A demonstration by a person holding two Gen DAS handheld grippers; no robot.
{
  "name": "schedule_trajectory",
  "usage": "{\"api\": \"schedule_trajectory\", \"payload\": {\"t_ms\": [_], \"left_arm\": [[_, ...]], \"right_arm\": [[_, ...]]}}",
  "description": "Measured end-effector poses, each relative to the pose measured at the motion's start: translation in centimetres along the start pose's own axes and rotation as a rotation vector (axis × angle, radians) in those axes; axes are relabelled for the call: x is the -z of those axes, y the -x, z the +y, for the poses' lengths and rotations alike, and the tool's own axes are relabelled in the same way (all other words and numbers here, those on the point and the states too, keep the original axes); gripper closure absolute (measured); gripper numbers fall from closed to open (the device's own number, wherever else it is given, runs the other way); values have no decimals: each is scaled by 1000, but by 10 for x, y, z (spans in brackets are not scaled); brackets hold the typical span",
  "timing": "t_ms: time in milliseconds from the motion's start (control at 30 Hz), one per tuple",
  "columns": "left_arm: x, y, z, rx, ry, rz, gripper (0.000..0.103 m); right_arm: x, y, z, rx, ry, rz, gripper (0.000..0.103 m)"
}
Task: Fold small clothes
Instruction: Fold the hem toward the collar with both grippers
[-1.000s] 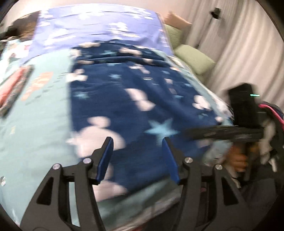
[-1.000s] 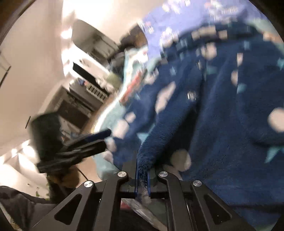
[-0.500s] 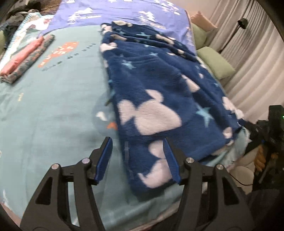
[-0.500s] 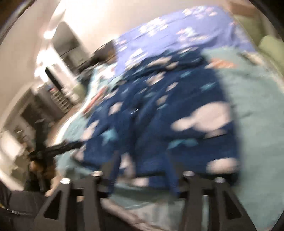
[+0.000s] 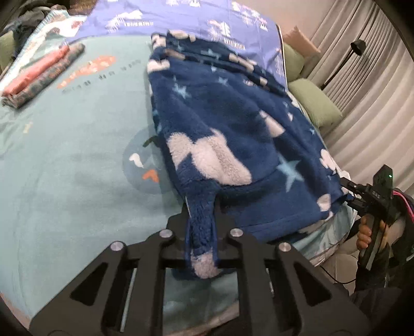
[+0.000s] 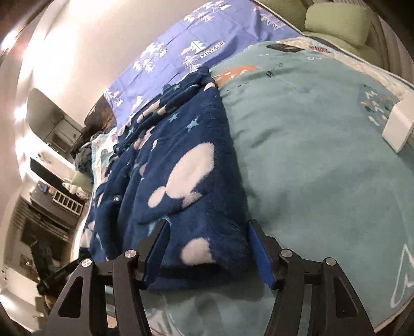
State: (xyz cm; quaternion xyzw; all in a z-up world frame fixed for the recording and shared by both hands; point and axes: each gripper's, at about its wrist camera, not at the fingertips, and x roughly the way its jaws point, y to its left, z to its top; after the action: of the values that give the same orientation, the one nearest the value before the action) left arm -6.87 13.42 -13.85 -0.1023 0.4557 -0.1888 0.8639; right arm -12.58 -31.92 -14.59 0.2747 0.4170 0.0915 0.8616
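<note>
A dark blue fleece garment (image 5: 233,124) with white mouse shapes and pale stars lies lengthwise on the teal bedspread (image 5: 64,168). My left gripper (image 5: 201,227) is shut on the garment's near corner, which bunches between the jaws. My right gripper (image 6: 207,248) is open, its blue pads straddling the garment's (image 6: 181,165) other near corner at the bed's front edge. In the left wrist view the right gripper (image 5: 352,191) shows at the garment's far right corner, held by a hand.
A folded pink and grey stack (image 5: 38,75) lies at the far left of the bed. A purple sheet (image 5: 181,18) covers the head end. Green pillows (image 5: 315,103) and curtains stand at right. A white box (image 6: 398,124) sits on the bedspread at right.
My left gripper went from open above the bed to shut on the garment's corner. My right gripper let go of the cloth and now stands open around the other corner.
</note>
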Motion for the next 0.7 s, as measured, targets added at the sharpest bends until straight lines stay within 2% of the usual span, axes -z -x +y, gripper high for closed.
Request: {"api": "schedule_trajectory", "payload": {"t_ms": [100,167,267,300,333,367,433,567,600,633,667,700], "left_arm": [[9,12,10,-62,-24,5,91],[13,11,23,-40,16,16,91],[14,10,22,15,39,2,88],[14,9,19,30,37,-2,82],[14,8,17,36,34,-1,62],[14,7,15,42,31,2,48],[14,3,11,36,19,2,45],[12,-13,8,23,12,28,47],[11,-13,9,20,9,24,53],[10,-12,10,20,10,24,73],[9,-11,11,30,18,30,86],[8,-9,15,44,43,36,87]], "right_arm": [[1,-2,1,-5,28,15,41],[-2,-5,1,-16,32,23,41],[-5,-5,-2,-31,18,33,41],[-5,-5,-2,-38,20,39,41],[-4,-5,-2,-39,24,42,41],[-4,-6,-2,-37,35,46,40],[-3,-7,-1,-27,48,50,40],[1,-12,7,13,95,45,37],[3,-13,10,26,115,44,36],[3,-13,12,33,125,44,39],[3,-12,12,30,127,44,61],[2,-12,11,0,111,61,82]]}}
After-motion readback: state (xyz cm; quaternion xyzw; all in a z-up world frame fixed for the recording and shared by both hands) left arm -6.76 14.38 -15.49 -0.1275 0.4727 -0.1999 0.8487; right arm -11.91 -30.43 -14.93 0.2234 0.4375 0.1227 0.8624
